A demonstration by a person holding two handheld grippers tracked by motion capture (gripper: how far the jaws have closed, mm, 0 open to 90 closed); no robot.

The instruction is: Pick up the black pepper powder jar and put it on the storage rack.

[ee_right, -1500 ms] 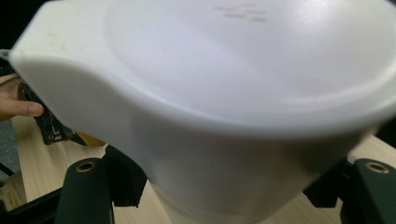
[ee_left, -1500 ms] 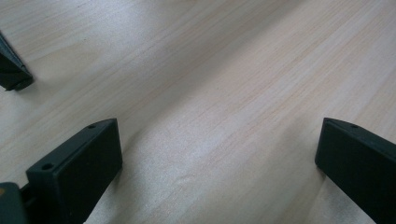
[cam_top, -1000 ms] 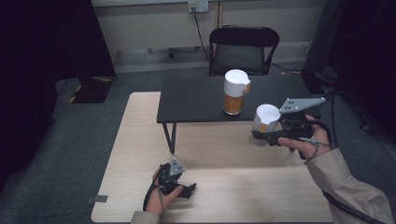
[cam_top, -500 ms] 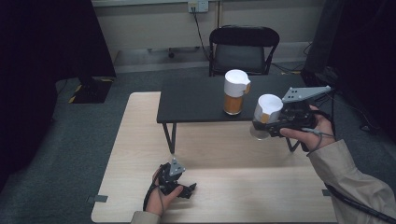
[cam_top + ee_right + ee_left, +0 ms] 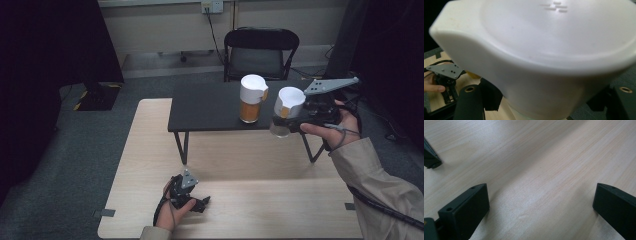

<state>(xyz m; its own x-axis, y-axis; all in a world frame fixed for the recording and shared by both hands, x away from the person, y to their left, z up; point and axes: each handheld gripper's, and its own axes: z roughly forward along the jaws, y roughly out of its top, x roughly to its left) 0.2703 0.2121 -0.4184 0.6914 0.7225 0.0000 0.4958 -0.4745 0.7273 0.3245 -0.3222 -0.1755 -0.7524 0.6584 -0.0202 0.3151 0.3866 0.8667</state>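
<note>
A clear jug with a white lid [image 5: 290, 100] hangs in the air at the right end of the small black table [image 5: 210, 107]. My right gripper [image 5: 285, 126] is shut on its body from the right. In the right gripper view the white lid [image 5: 554, 45] looms close above my right gripper [image 5: 546, 106]. A second white-lidded jug [image 5: 250, 100], holding orange liquid, stands upright on the black table just left of the held one. My left gripper [image 5: 203, 202] rests on the wooden table [image 5: 280, 210] near its front edge. In its own view my left gripper [image 5: 541, 207] is open over bare wood.
The black table stands on the wooden table's far half on thin legs [image 5: 182, 147]. A black chair [image 5: 260, 52] sits behind it. A dark foot [image 5: 430, 160] shows at the left edge of the left gripper view. A dark curtain [image 5: 45, 75] hangs at the left.
My right gripper has lifted the clear jug upward and slightly toward the black table. The left gripper and the orange jug have stayed put.
</note>
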